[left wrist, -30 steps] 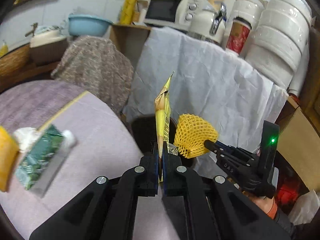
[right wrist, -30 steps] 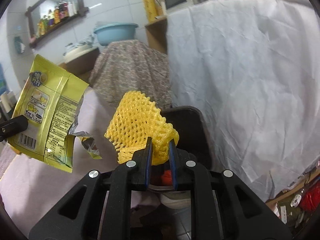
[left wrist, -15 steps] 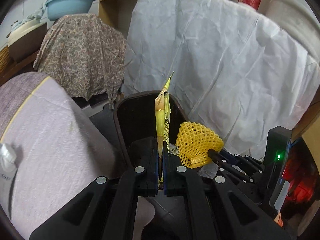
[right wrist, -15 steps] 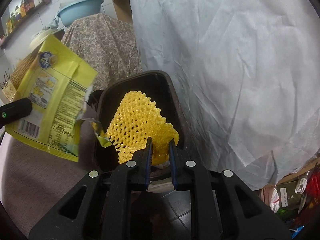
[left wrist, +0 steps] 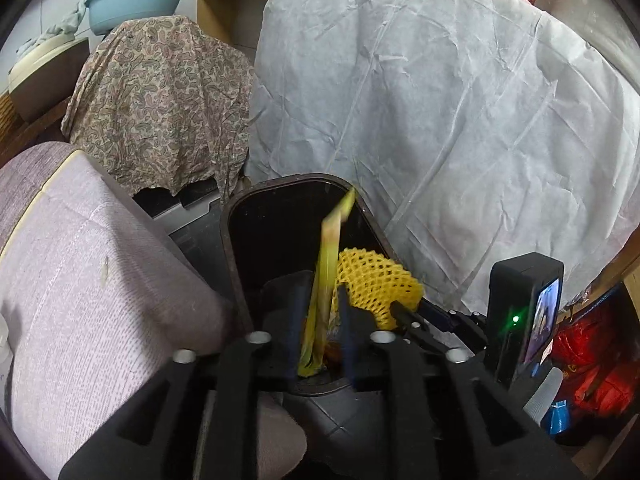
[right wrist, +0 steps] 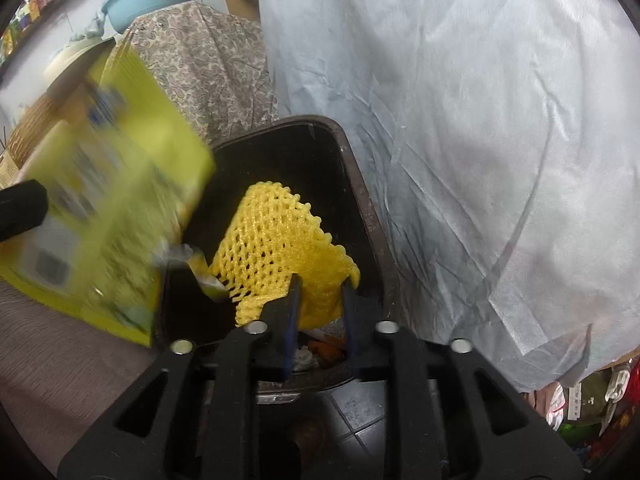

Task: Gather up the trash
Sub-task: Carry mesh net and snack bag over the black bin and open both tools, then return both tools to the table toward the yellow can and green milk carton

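Observation:
A dark trash bin (left wrist: 236,240) stands open on the floor below both grippers; its rim also shows in the right wrist view (right wrist: 352,168). My left gripper (left wrist: 322,308) is open over the bin, and the yellow snack wrapper (left wrist: 326,276) is blurred between its spread fingers, slipping down. In the right wrist view the wrapper (right wrist: 100,216) is a blur at the left. My right gripper (right wrist: 320,300) has its fingers parted around the yellow foam fruit net (right wrist: 276,248), which rests loosely between them above the bin. The net also shows in the left wrist view (left wrist: 376,284).
A white sheet (left wrist: 440,120) hangs behind the bin. A paisley cloth (left wrist: 160,100) covers something to the left. A lilac-covered table (left wrist: 80,280) edge lies at the left. Red bags (left wrist: 592,364) sit at the right on the dark tiled floor (right wrist: 360,408).
Both grippers moved from above the table to over the bin and tipped down. Both have opened; the wrapper is now falling from the left one, and the net sits loose.

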`<state>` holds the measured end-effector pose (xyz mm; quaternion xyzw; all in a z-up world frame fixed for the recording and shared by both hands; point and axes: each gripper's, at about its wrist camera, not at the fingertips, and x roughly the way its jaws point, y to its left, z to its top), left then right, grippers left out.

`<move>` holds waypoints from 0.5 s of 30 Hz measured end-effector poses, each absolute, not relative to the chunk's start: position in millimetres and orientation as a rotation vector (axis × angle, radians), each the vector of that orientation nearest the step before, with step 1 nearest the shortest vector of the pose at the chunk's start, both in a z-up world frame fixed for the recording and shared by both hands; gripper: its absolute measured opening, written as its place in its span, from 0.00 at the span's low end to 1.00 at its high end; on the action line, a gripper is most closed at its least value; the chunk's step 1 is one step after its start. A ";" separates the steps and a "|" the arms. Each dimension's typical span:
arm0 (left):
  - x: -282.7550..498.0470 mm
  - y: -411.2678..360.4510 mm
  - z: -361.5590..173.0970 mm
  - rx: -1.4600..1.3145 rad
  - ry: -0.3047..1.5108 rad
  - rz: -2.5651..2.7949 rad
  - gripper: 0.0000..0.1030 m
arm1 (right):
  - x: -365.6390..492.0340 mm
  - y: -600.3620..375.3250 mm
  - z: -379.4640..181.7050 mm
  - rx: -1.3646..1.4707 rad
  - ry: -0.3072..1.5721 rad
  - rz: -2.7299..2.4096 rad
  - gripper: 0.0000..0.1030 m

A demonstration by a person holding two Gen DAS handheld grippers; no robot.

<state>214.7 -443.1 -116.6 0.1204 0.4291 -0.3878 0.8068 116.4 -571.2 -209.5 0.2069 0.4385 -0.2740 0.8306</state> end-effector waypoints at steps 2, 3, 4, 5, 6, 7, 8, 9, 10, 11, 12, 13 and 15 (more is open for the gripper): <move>213.8 -439.5 -111.8 0.250 0.890 -0.815 0.59 | 115.1 -568.8 -211.1 0.431 0.928 -0.579 0.41; 212.6 -435.7 -107.4 0.238 0.874 -0.810 0.66 | 114.4 -566.2 -210.6 0.425 0.927 -0.583 0.50; 211.7 -432.6 -103.9 0.227 0.866 -0.811 0.68 | 113.7 -564.7 -209.8 0.423 0.920 -0.581 0.53; 210.5 -428.5 -98.9 0.213 0.860 -0.819 0.70 | 112.8 -561.6 -208.5 0.425 0.914 -0.574 0.55; 209.2 -424.5 -93.9 0.201 0.855 -0.823 0.75 | 112.3 -558.6 -207.1 0.428 0.913 -0.566 0.61; 208.0 -421.6 -90.1 0.193 0.850 -0.824 0.80 | 111.7 -555.3 -205.1 0.430 0.911 -0.560 0.62; 205.8 -416.7 -84.6 0.180 0.839 -0.827 0.81 | 111.4 -552.2 -202.9 0.432 0.911 -0.553 0.63; 203.5 -411.6 -78.9 0.169 0.829 -0.831 0.83 | 111.1 -549.5 -199.9 0.433 0.911 -0.546 0.63; 202.2 -408.4 -75.0 0.164 0.823 -0.835 0.84 | 110.7 -545.1 -195.3 0.433 0.910 -0.536 0.65; 200.1 -404.5 -70.1 0.159 0.815 -0.841 0.85 | 110.7 -541.7 -190.9 0.432 0.907 -0.529 0.67; 196.7 -398.0 -63.4 0.155 0.801 -0.850 0.86 | 109.8 -537.5 -184.8 0.429 0.897 -0.525 0.71; 194.5 -393.5 -59.1 0.154 0.788 -0.854 0.88 | 109.2 -534.5 -179.4 0.426 0.885 -0.521 0.72; 188.7 -382.6 -50.0 0.152 0.759 -0.858 0.90 | 108.0 -524.4 -163.7 0.412 0.860 -0.502 0.72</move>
